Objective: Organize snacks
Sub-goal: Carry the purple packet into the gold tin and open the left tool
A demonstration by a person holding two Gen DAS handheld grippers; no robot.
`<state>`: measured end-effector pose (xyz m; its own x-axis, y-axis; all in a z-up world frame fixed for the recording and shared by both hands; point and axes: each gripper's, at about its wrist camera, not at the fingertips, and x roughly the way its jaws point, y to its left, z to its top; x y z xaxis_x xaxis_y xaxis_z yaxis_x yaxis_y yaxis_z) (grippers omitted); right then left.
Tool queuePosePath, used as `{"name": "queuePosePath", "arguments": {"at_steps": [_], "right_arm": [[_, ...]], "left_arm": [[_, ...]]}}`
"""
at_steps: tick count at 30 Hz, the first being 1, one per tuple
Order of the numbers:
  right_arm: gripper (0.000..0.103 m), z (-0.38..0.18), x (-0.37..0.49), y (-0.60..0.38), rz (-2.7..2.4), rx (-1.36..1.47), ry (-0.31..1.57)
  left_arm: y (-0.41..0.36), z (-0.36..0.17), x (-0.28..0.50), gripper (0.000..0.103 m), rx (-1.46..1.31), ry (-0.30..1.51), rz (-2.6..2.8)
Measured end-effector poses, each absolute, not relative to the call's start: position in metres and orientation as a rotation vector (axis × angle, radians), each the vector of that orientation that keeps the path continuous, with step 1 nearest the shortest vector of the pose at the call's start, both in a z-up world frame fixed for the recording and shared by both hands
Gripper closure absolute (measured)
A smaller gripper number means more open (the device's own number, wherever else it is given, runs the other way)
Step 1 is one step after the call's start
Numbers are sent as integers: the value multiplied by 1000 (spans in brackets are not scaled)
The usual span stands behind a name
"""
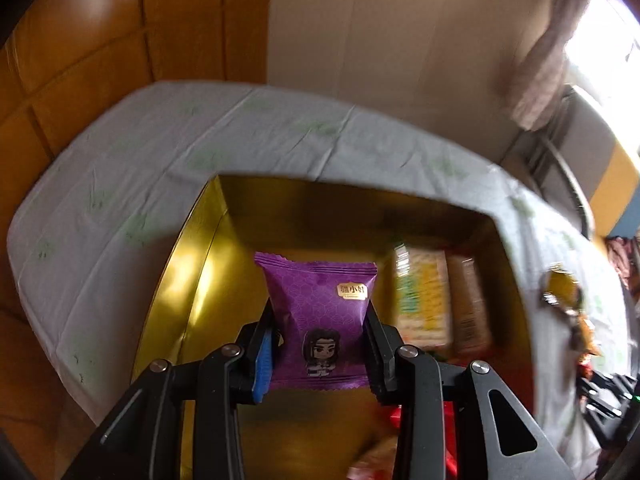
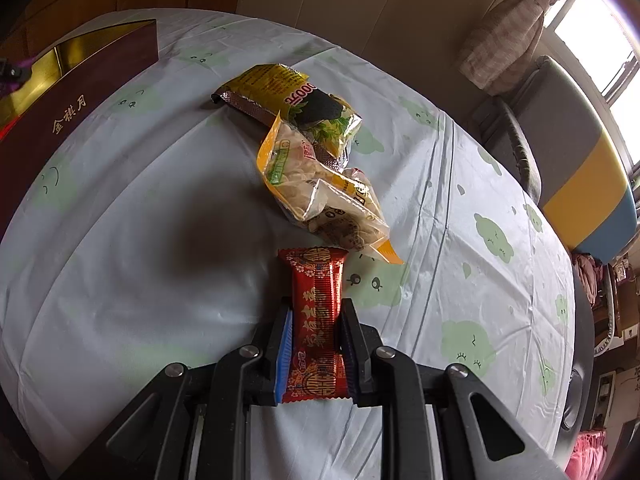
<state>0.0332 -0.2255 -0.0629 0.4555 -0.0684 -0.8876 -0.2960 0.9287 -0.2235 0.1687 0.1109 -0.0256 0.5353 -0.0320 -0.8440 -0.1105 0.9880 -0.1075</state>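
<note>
My left gripper point(image 1: 320, 312) is shut on a purple snack packet point(image 1: 318, 320) with a cartoon figure, held above the gold-lined box point(image 1: 208, 280). Inside the box lie a yellow-green packet point(image 1: 420, 300), a brown packet point(image 1: 468, 308) and red wrappers point(image 1: 448, 432). My right gripper point(image 2: 316, 304) is shut on a red snack bar point(image 2: 318, 320), held over the table. The box also shows in the right wrist view point(image 2: 92, 76), dark red outside, at the far left.
The round table has a white cloth with green prints point(image 2: 460, 240). A yellow seed bag point(image 2: 288, 96) and a clear yellow-edged bag point(image 2: 324, 192) lie beyond the right gripper. A chair point(image 2: 572, 148) stands at the table's right. A wooden wall point(image 1: 100, 40) lies behind.
</note>
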Motion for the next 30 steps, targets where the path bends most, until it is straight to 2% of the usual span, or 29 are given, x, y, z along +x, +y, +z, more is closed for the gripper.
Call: {"name": "queuePosePath", "arguments": {"at_steps": [14, 26, 30], "right_arm": [[80, -63, 35, -229, 147, -367, 1096], [80, -64, 33, -228, 143, -376, 1087], [80, -64, 32, -227, 141, -383, 1081]], "left_arm": [[108, -74, 197, 63, -170, 1123, 48], [98, -57, 186, 59, -142, 1059, 64], [101, -41, 168, 53, -133, 1001, 85]]}}
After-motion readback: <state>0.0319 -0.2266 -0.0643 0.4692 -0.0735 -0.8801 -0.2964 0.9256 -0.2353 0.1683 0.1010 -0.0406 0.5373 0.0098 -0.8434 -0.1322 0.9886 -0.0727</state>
